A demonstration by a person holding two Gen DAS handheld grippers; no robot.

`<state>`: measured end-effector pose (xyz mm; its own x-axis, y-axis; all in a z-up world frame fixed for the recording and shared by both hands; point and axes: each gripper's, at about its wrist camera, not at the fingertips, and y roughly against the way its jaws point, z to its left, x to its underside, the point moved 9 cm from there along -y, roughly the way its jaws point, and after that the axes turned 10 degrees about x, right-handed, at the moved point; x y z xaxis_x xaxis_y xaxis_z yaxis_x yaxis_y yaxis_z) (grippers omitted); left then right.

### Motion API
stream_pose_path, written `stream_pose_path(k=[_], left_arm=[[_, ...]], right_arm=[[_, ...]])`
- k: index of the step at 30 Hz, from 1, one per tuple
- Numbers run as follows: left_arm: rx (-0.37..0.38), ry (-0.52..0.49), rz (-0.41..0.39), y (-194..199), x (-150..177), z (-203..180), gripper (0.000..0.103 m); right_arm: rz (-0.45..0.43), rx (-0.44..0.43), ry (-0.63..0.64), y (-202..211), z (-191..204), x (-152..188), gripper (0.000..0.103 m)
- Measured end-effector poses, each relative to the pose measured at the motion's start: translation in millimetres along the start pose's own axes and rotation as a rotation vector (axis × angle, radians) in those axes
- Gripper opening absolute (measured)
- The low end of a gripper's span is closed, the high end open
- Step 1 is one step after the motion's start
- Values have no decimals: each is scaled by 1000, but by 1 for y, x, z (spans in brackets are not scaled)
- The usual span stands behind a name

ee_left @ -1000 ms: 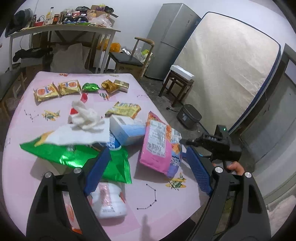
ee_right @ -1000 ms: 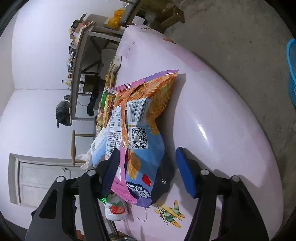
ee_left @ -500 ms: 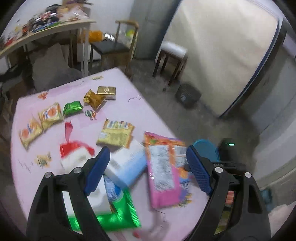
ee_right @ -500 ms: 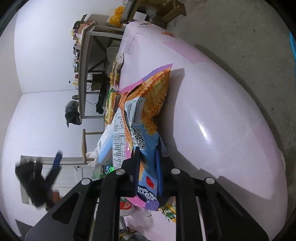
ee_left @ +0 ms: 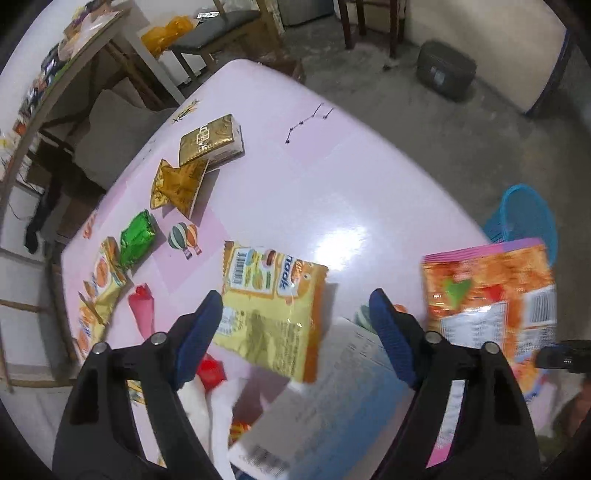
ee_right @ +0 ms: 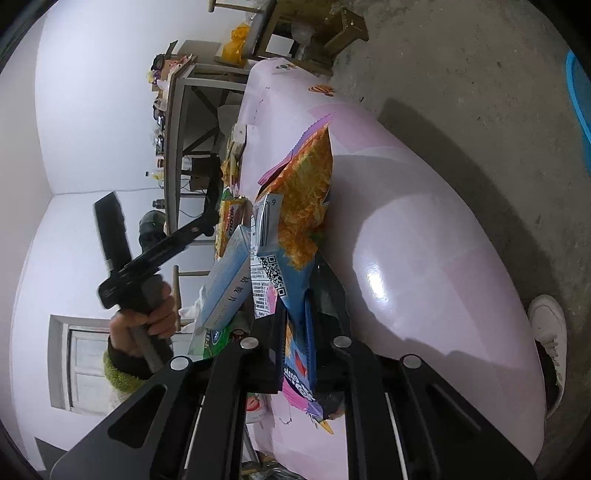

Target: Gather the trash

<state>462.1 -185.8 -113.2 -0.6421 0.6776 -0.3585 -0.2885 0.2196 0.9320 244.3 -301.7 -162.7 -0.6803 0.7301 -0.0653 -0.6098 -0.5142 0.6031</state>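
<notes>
A lived-in home room, used partly for storage. A pink surface [ee_left: 314, 177] strewn with snack wrappers [ee_left: 271, 310] stands on bare concrete floor [ee_left: 369, 85]. Nearby are a cluttered desk [ee_left: 74, 55], a wooden chair [ee_left: 221, 26] and a blue bin [ee_left: 524, 218].

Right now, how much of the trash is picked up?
Hardly any. The right hand-held gripper has pinched the chip bag. The left hand-held gripper is open above the yellow wrapper. The green wrapper and gold packet remain.

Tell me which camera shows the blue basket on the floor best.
The left wrist view: the blue basket shows its rim and mesh wall on the floor beyond the table edge. The right wrist view catches only a sliver of its blue rim at the frame's right edge.
</notes>
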Motion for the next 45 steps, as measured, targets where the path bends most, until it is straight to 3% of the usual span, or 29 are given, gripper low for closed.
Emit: stream_pose_path(k=[6,11,16,24,32,38,45], left_arm=[[-49,14,31,-9,-1,6,52],[-52,45,44,-12,3,12,26],[-38,81,21,-6,4,21,13],[-68,94,-86,29,3,34,9],[-93,82,-242,95,5,34,9],[-28,62,-338,145,7,3,9],[103,-18,-411,182,-4,-72,9]], right_arm=[[8,-25,-8,1,-2,2,9],[12,-37,-13,1,-2,2,9],[18,-51,-20,1,-1,4,9],[8,-53,6,3,13,7,6],[-52,-65,56,26,38,4,5],[-119,-84,75,56,44,2,5],[-214,-84,63,103,27,-1,5]])
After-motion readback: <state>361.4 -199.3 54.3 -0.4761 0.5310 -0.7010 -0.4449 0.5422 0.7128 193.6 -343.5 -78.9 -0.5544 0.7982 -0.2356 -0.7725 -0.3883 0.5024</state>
